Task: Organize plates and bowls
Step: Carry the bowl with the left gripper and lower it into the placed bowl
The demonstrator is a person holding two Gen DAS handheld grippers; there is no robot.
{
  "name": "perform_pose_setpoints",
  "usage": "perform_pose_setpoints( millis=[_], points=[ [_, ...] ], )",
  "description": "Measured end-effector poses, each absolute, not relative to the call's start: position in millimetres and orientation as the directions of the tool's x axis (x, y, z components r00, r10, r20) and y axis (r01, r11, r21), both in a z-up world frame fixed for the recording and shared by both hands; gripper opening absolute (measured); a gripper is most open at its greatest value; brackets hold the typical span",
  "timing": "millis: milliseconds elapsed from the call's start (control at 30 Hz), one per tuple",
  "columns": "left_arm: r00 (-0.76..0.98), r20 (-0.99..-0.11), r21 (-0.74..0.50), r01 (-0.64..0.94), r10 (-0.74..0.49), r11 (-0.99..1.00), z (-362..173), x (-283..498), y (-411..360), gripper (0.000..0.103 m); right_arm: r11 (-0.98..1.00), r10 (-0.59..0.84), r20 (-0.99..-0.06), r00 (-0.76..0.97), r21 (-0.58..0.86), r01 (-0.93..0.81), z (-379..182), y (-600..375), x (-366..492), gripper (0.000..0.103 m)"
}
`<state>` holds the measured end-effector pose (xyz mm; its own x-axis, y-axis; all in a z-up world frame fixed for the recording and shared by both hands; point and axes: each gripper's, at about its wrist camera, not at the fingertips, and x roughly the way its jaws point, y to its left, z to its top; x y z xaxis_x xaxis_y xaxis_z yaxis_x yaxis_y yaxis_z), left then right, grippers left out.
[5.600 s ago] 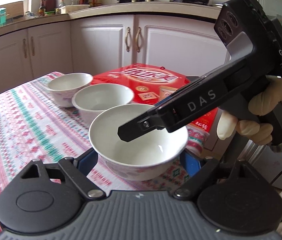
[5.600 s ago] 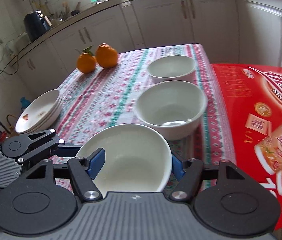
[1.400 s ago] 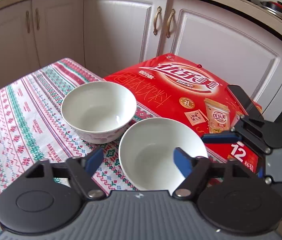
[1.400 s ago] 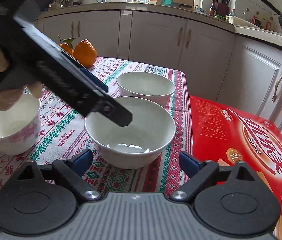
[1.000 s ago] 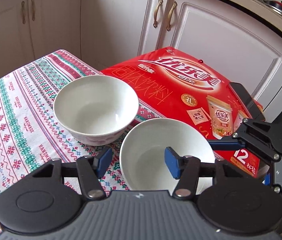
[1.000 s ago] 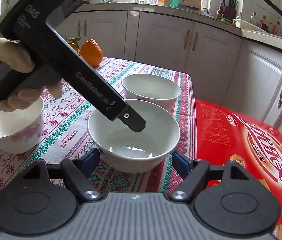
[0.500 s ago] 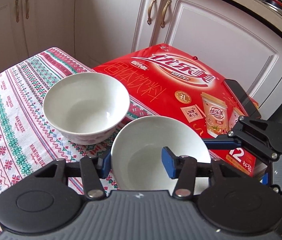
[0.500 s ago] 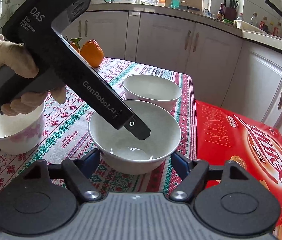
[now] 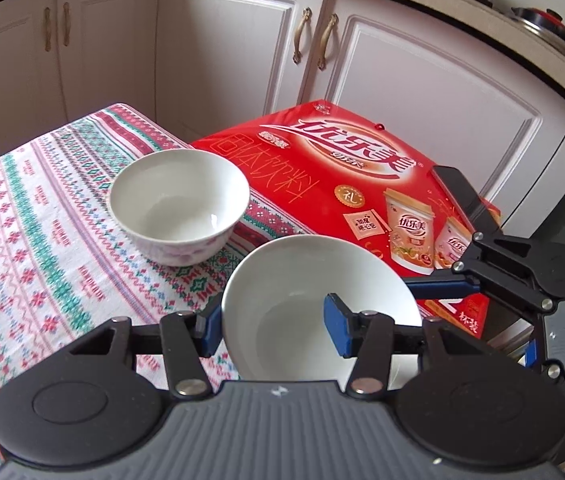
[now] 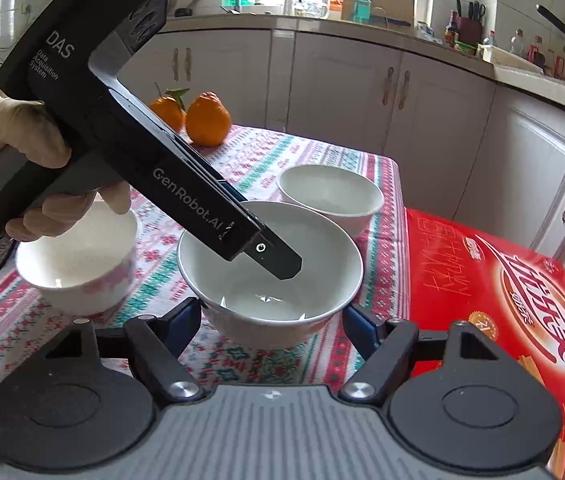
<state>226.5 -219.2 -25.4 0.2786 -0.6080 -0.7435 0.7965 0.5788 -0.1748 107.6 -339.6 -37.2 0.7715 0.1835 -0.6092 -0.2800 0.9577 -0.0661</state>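
Note:
A plain white bowl is gripped by both grippers and sits slightly tilted, just above the patterned cloth. My left gripper is shut on its wall, one blue pad inside and one outside. In the right wrist view the same bowl lies between the pads of my right gripper, which press on its outer sides. The left gripper reaches down into it from the upper left. A second bowl stands behind on the cloth, and a third bowl with pink flowers stands to the left.
A red drinks box lies against the table's right edge, close to the held bowl. Two oranges sit at the far side of the table. White kitchen cabinets stand behind. A gloved hand holds the left gripper.
The left gripper's jaws have closed onto the bowl's wall. Both grippers have since risen a little with the bowl between them, and the bowl now tilts.

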Motion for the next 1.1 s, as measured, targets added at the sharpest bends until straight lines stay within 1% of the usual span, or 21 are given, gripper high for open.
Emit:
perform_pose_setpoints(
  millis=[567,1100],
  points=[
    [0.399,-0.69,-0.156,0.733,-0.604,0.662,14.3,193.1,-149.9,0.05,0.915,0.27,-0.571,0.776,-0.098,-0.391,-5.7,-287.4,88.0,0.082],
    [0.464,-0.692,-0.164,0.645,-0.553,0.746,7.7,182.6,-88.0,0.05,0.859,0.368,-0.59,0.718,-0.079,-0.506,-6.8,-238.5,95.2,0.082]
  ],
)
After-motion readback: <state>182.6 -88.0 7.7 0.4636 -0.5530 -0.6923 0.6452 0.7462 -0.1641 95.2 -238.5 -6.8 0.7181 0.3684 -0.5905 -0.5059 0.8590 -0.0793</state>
